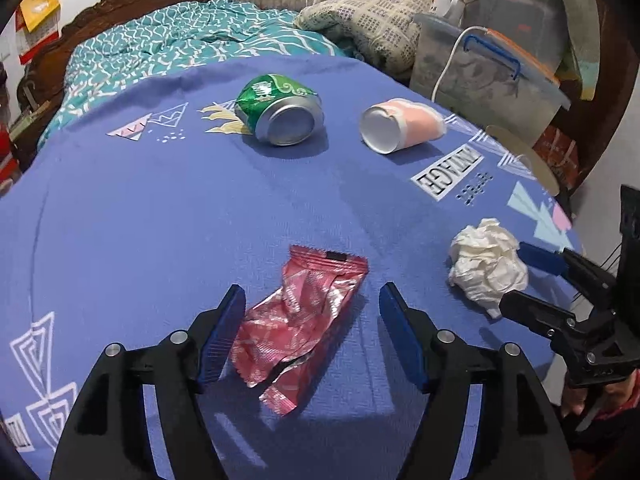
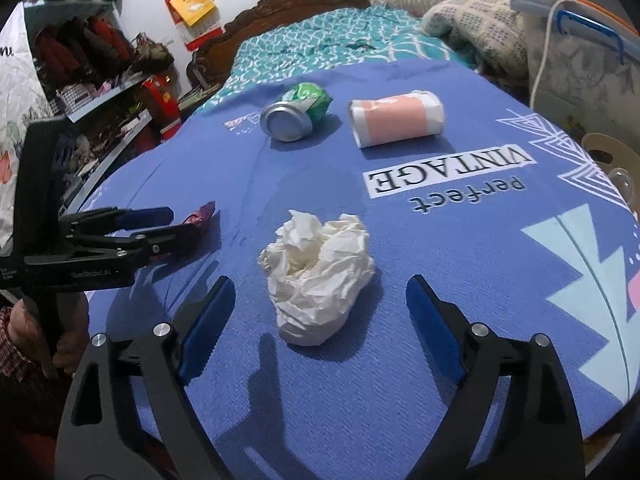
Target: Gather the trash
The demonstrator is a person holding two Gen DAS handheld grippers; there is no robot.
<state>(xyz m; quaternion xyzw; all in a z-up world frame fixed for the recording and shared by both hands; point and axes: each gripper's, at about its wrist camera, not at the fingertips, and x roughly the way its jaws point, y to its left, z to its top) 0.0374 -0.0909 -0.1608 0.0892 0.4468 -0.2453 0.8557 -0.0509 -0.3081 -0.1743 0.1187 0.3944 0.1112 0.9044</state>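
Observation:
On the blue cloth (image 1: 160,208) lie a red foil wrapper (image 1: 304,316), a crumpled white tissue (image 1: 486,264), a dented green can (image 1: 276,110) and a pink-and-white paper cup (image 1: 400,124) on its side. My left gripper (image 1: 312,300) is open, its blue pads on either side of the wrapper, apart from it. My right gripper (image 2: 320,284) is open with the tissue (image 2: 318,274) between its fingers, not touching. The can (image 2: 296,112) and cup (image 2: 396,122) lie farther back. The right gripper also shows in the left wrist view (image 1: 528,280), beside the tissue.
A bed with a teal quilt (image 1: 168,40) lies beyond the cloth. Clear plastic storage boxes (image 1: 480,68) and a white cable stand at the back right. Cluttered shelves (image 2: 92,64) stand to the left. The cloth's right edge (image 2: 624,360) drops off nearby.

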